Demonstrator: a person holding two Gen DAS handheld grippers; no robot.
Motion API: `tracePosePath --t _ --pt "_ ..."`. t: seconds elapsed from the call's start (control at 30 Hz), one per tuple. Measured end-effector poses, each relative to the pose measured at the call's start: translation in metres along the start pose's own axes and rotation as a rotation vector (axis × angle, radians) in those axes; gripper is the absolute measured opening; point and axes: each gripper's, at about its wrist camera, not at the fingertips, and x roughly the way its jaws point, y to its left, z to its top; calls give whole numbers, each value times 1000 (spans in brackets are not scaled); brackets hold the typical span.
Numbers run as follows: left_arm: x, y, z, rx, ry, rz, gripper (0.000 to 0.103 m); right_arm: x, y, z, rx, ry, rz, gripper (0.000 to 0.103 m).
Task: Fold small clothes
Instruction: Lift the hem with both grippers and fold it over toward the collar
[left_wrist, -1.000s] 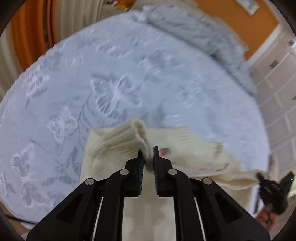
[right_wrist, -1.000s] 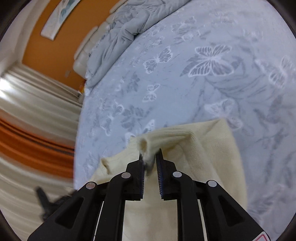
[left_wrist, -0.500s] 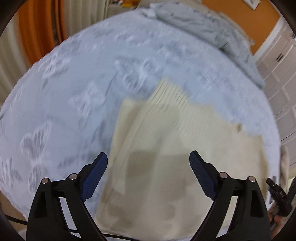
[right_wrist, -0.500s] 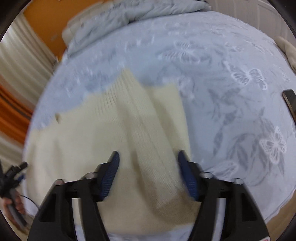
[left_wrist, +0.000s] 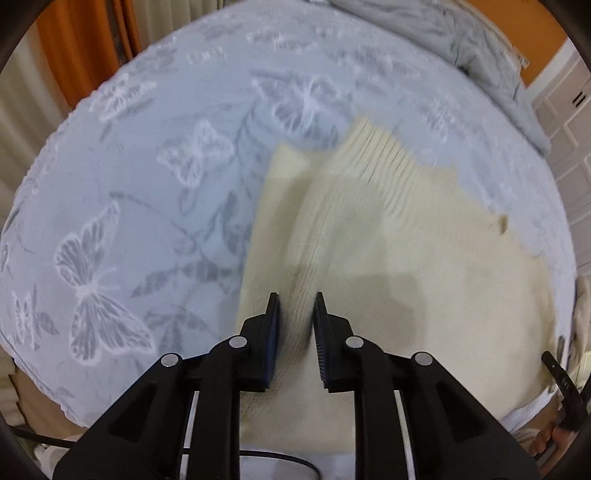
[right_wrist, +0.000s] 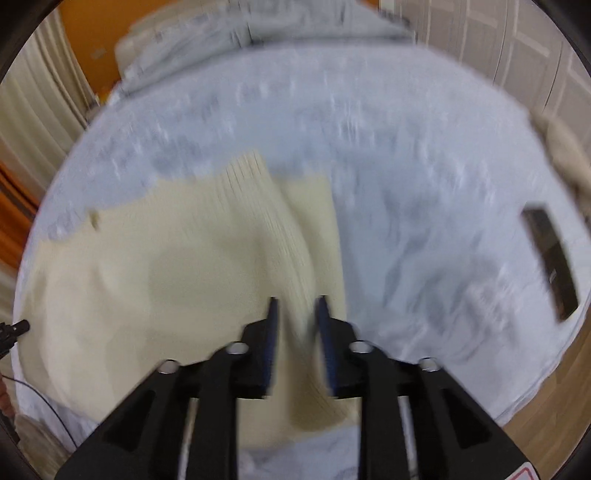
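The bed (left_wrist: 147, 155) fills both views, covered in a pale grey-blue sheet with white butterfly prints, spreading out ahead of and on both sides of the jaws. At its far end, well beyond the fingertips, a rumpled grey duvet (left_wrist: 491, 48) is bunched against an orange wall.

Next biggest is the cream knit sweater (left_wrist: 424, 266), lying flat on the sheet. In the left wrist view it runs from under the jaws outward and off to their right; in the right wrist view it runs off to their left. A ribbed sleeve (left_wrist: 376, 162) is folded in over the body and stretches from the jaws away toward the far edge of the garment.

The left gripper (left_wrist: 296, 295) points steeply down at it, jaws closing with a narrow gap left between them, and a ridge of the sleeve knit sits right in that gap (I can't see the pads pressing on it).

The right gripper (right_wrist: 296, 300) is blurry, jaws opening, with the ribbed sleeve between them too, pads apart from the fabric as far as I can tell.

Smaller stuff: a dark flat rectangular thing (right_wrist: 550, 262) lies on the sheet well off to the right of the right jaws, too smeared to identify.
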Motion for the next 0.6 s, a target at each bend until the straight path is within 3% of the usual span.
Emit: tracePosePath --t 0.03,0.07,0.1,0.13,0.2,0.33,0.37,0.4,0.43,0.47,0.53,0.6 --pt "-10 -2 5 5 -38 -16 20 -5 6 9 -12 -32 18 51" --pt "-16 -7 9 25 -67 -25 22 -9 13 21 -33 -60 44 60" --pt "-20 -12 16 51 -88 -31 32 -8 19 31 -53 -77 58 61" --pt "-21 -21 25 81 -105 -25 51 -3 25 41 -69 -85 62 62" --pt "-14 -32 41 93 -115 -12 74 23 40 67 -95 -62 32 62" --pt "24 -46 67 85 -72 13 74 79 43 85 -88 55 -8 62" --pt "39 -44 72 74 -32 6 73 96 40 83 -65 118 15 36" --pt "49 -44 74 74 1 -13 51 103 40 82 -44 161 63 12" --pt "64 -46 75 98 68 -35 21 99 39 80 -19 158 93 10" --pt "64 -47 73 106 75 -43 16 79 36 82 10 89 126 8" --pt "50 -48 72 119 15 -71 14 43 21 84 77 -37 166 7" --pt "46 -46 72 109 1 -79 14 46 8 80 107 -53 134 7"
